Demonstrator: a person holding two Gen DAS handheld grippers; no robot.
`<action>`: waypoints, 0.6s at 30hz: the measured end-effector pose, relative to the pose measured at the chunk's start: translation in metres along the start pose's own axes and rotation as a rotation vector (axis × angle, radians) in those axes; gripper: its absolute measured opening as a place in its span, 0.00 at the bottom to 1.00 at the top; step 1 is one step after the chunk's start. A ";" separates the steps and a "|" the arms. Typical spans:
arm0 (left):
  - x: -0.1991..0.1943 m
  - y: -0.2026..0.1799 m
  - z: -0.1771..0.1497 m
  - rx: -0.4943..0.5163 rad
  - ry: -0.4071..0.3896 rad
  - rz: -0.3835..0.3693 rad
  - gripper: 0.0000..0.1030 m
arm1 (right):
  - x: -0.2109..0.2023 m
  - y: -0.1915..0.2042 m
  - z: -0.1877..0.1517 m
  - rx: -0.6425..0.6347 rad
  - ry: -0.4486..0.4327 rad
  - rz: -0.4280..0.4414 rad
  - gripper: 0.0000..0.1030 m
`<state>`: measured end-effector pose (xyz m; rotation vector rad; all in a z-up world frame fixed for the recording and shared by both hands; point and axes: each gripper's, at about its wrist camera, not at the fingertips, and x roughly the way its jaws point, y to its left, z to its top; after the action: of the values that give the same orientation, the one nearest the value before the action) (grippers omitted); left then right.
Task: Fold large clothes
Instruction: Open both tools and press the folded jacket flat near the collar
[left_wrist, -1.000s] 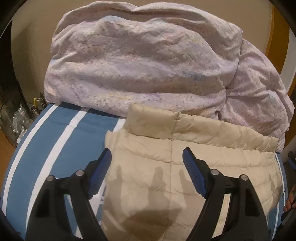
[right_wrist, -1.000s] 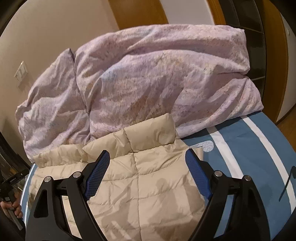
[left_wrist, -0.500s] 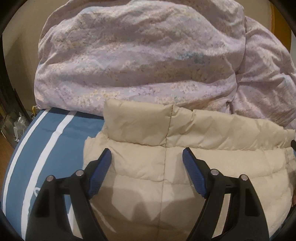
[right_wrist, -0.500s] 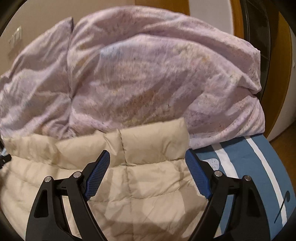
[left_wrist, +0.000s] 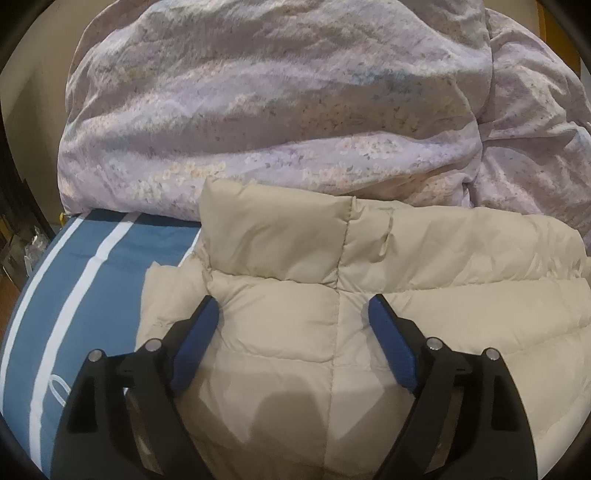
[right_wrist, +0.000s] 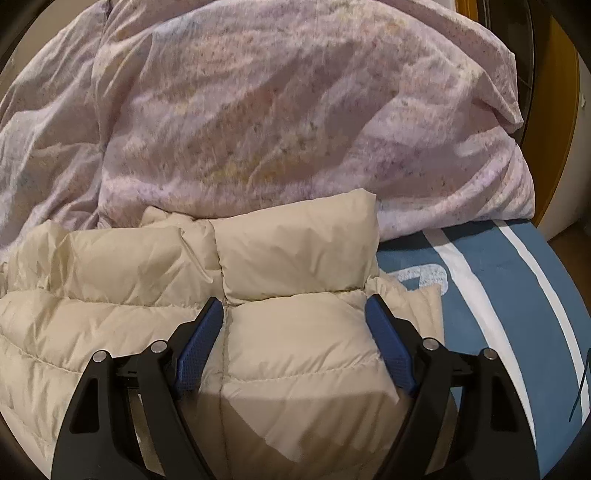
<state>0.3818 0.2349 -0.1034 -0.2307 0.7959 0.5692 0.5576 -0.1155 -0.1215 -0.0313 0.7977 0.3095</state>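
Observation:
A beige quilted puffer jacket (left_wrist: 277, 240) lies on a blue bed cover with white stripes (left_wrist: 74, 280), its far edge against a heap of bedding. My left gripper (left_wrist: 293, 306) hovers low over the jacket's left far corner. Its jaws are opening, with only flat jacket surface below them. In the right wrist view the same jacket (right_wrist: 295, 251) fills the lower half. My right gripper (right_wrist: 294, 304) straddles a puffy panel at the jacket's right edge. Its jaws are closing, the panel bulges between the blue pads (right_wrist: 201, 347), and no clear pinch shows.
A crumpled lilac floral duvet (left_wrist: 277, 92) is piled high right behind the jacket, also filling the top of the right wrist view as the duvet (right_wrist: 277, 110). Striped cover (right_wrist: 498, 288) lies bare to the jacket's right. Wooden furniture stands at the far right edge.
Both grippers have come down and forward toward the jacket's far edge, which now looks much larger. The right gripper's pads now flank a puffy panel.

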 end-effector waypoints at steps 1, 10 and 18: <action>0.002 0.000 -0.001 -0.005 -0.001 -0.002 0.82 | 0.001 -0.001 0.000 0.001 0.009 -0.003 0.79; 0.013 0.002 -0.005 -0.033 0.005 -0.007 0.86 | 0.012 0.004 -0.002 -0.029 0.056 -0.044 0.80; 0.021 0.003 -0.004 -0.031 0.030 -0.007 0.91 | 0.021 0.011 -0.003 -0.049 0.071 -0.046 0.81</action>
<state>0.3895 0.2441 -0.1207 -0.2709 0.8158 0.5733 0.5663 -0.0996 -0.1375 -0.1071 0.8584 0.2861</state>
